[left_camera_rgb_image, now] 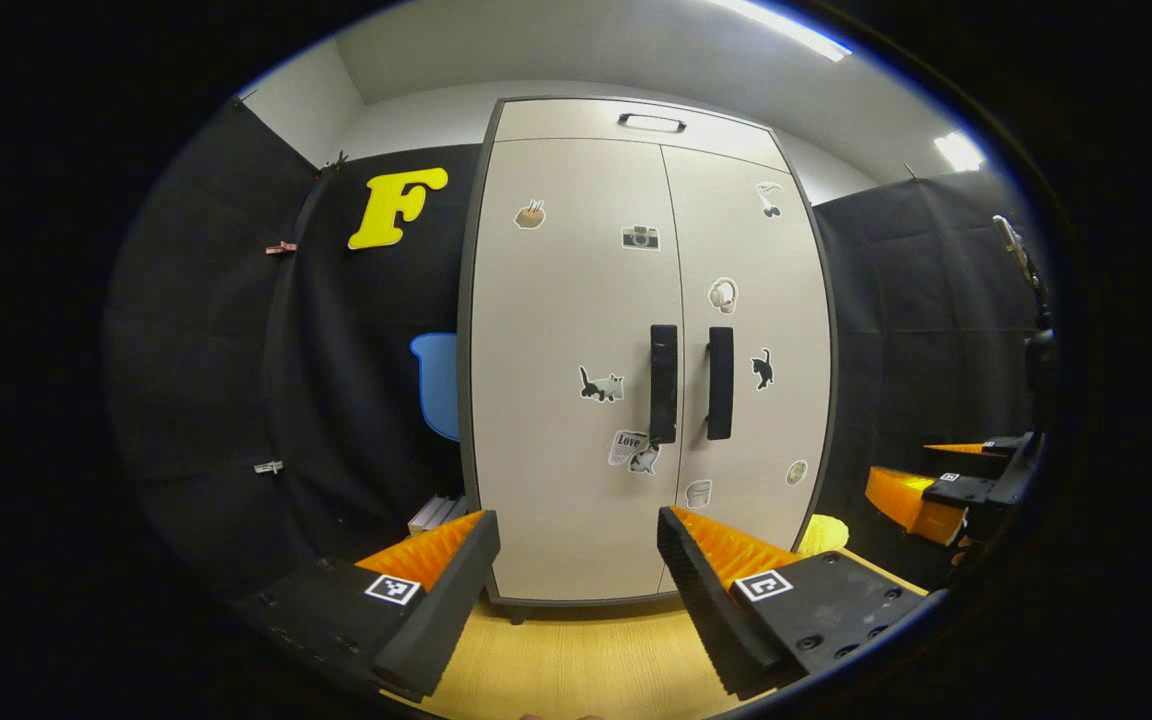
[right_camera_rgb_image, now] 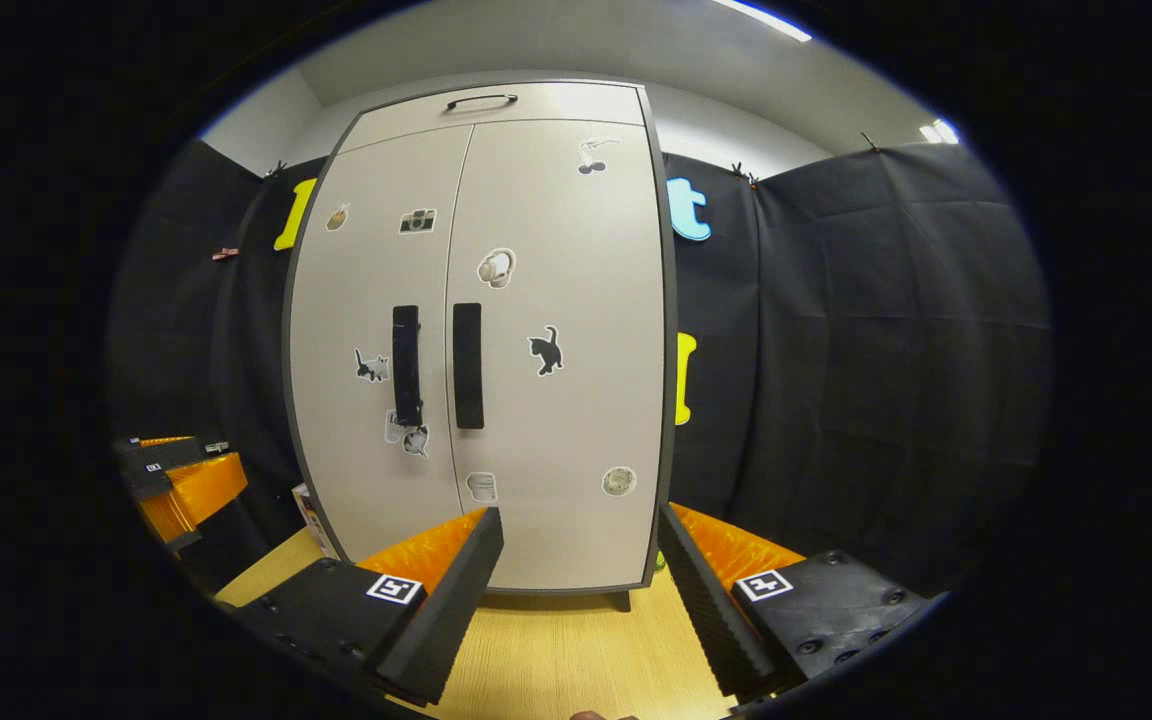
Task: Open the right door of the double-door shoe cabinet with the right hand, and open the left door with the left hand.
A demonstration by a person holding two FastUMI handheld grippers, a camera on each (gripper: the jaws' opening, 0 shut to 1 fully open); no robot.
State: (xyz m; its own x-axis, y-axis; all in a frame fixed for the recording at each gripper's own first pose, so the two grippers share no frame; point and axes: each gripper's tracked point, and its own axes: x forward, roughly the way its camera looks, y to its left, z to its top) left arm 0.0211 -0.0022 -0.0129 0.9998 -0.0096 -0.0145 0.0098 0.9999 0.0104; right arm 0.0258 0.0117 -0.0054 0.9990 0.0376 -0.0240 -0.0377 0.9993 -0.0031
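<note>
Standing upright at the back of a pale wood-grain tabletop (left_camera_rgb_image: 576,660): the double-door shoe cabinet (left_camera_rgb_image: 648,350), a tall matte off-white box with a thin dark frame, rounded corners and short dark feet, both doors lying flush and closed. Meeting at the centre seam, the left door (left_camera_rgb_image: 566,400) and the right door (left_camera_rgb_image: 756,400), each carrying a flat black vertical bar: the left handle (left_camera_rgb_image: 663,383) and the right handle (left_camera_rgb_image: 720,383), side by side. Dotting the smooth panels, small die-cut stickers (left_camera_rgb_image: 601,385), among them cats, a camera and headphones. Crowning the cabinet, a narrow top panel with a slim horizontal pull (left_camera_rgb_image: 652,122).

Hovering low and well short of the doors in the left gripper view, the left gripper (left_camera_rgb_image: 576,560), jaws spread wide, ribbed inner faces gripping nothing. Facing the cabinet likewise in the right gripper view, the right gripper (right_camera_rgb_image: 581,560), jaws equally spread and empty.

Appearing at the right edge of the left gripper view, the right gripper again, farther off. Appearing at the left edge of the right gripper view, the left gripper. Peeking out beside the cabinet's left foot in the left gripper view, a few stacked white slabs (left_camera_rgb_image: 439,513); at its right foot, a soft yellow object (left_camera_rgb_image: 824,533).
</note>
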